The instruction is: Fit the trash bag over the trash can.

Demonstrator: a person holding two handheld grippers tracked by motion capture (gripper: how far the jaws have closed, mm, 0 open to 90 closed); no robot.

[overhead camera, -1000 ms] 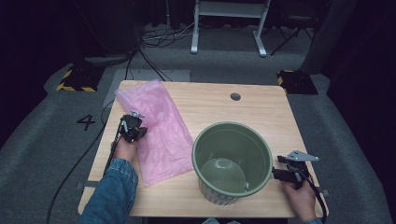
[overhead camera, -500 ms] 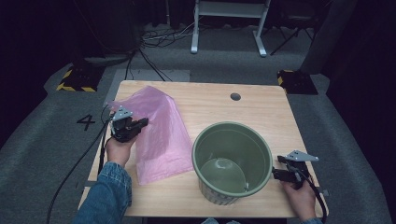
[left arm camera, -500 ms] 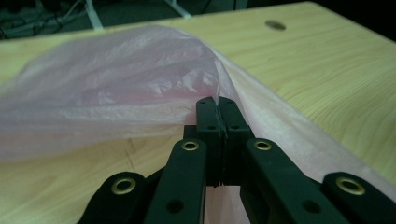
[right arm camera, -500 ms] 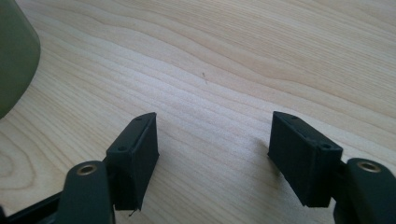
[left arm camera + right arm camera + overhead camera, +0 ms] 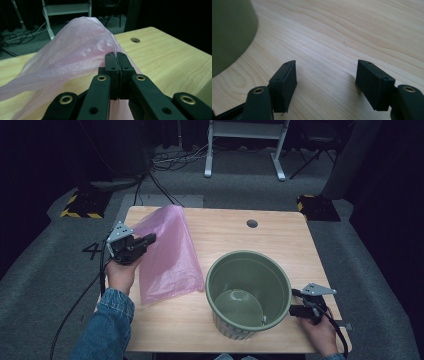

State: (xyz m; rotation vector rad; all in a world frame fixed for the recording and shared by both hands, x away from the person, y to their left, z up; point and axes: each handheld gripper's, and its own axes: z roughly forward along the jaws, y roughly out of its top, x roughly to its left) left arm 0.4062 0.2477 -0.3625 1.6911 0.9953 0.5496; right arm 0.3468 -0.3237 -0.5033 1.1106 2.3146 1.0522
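Left gripper: the left gripper (image 5: 145, 240) had its jaws pressed tight together on a thin fold of the pink bag (image 5: 167, 252), with the film pinched flat between the pads in the left gripper view.
Right gripper: the right gripper (image 5: 292, 310) lay low on the table (image 5: 280, 240) just beside the bucket (image 5: 248, 292), its jaws standing wide apart with nothing between them but bare wood.
Where the bag was: it was on the left half of the table, one edge raised off the wood by the pinch, the rest draped down and spread flat, its lower corner near the bucket's rim.
How the bag would handle: it looked very light and entirely limp, so it would probably sag, cling and drift rather than hold a shape. The film looked smooth and likely slippery, and thin enough to tear if pulled against a snag.
Where to take hold: an edge near the mouth seemed the best spot, gripped through both layers or through one to open it. A second pinch on the facing edge would help spread it.
How the bag looked: it was translucent pink plastic, creased and softly wrinkled, rising to a rounded peak at the pinch.
How the bucket looked: it was dull green, round, ribbed outside, upright and empty.
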